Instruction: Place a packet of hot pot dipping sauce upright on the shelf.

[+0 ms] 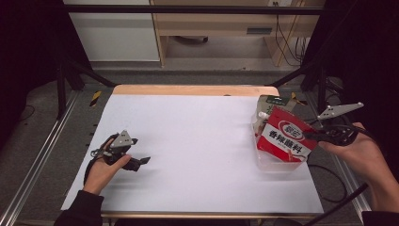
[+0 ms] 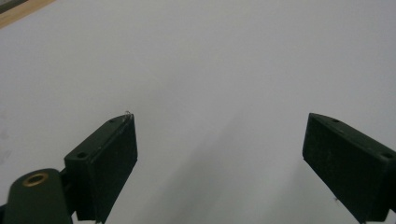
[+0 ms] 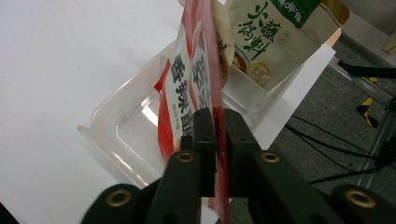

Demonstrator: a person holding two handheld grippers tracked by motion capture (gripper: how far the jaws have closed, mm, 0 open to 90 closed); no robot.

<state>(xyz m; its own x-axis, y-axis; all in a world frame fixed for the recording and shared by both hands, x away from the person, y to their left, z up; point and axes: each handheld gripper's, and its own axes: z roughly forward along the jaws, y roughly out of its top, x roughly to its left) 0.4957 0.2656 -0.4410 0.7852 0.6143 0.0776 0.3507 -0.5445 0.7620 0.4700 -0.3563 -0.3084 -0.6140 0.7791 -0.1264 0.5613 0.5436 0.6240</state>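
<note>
At the frame's right, the right gripper (image 1: 314, 135) pinches a red pouch (image 1: 284, 136) over a clear tub (image 3: 122, 135), while the left gripper (image 1: 141, 161), lower left, rests spread on the surface (image 1: 197, 141).

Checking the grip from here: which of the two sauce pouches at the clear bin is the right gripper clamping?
The red pouch. The right gripper pinches its edge over the clear bin; the beige pouch with the green top stands apart at the bin's far end.

The white table sheet (image 1: 197, 141) is brightly and evenly lit from above, while the room's left and right sides fall into near black. Soft shadows lie beside the left gripper (image 1: 141, 161). The clear tray (image 3: 130, 126) shows glare (its near rim slightly blurred).
</note>
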